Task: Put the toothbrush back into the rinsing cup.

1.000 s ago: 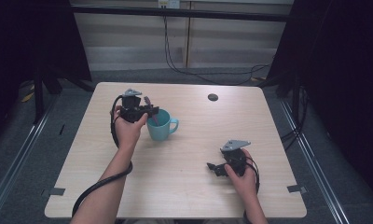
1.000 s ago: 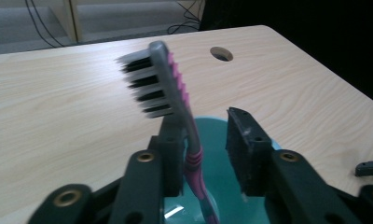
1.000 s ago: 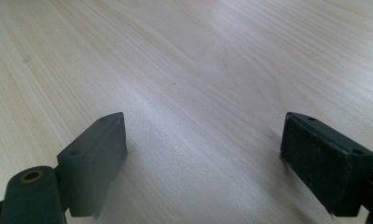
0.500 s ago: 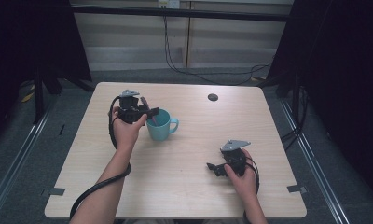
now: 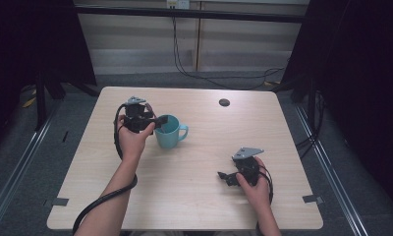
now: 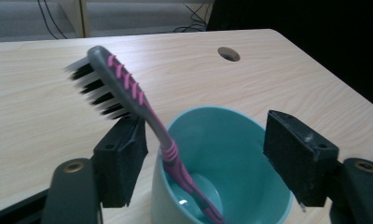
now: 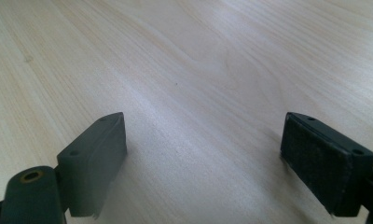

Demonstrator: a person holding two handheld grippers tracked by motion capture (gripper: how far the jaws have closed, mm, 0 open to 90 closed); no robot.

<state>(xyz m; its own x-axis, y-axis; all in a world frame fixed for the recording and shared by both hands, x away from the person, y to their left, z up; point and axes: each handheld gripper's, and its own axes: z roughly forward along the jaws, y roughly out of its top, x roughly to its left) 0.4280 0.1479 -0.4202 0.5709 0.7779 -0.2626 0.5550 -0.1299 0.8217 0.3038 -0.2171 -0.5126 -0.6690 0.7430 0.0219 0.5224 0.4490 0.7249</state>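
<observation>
light: even, soft | surround: dark | blur: toothbrush bristles (image 6: 93, 88) | shadows: faint

Table (image 5: 194, 162): pale wood-grain top, smooth, satin sheen. Mug (image 6: 231, 172): teal, glossy glazed look, smooth inside with a small highlight. Toothbrush (image 6: 142, 112): grey plastic with pink rubbery ribs, black bristles. Left gripper (image 6: 212, 158): matt black plastic, pads (image 6: 296, 154) slightly grainy. Right gripper (image 7: 203, 158): same matt black, its pads (image 7: 324, 158) finely textured. Grey plate (image 5: 247, 152): dull metal look.
</observation>
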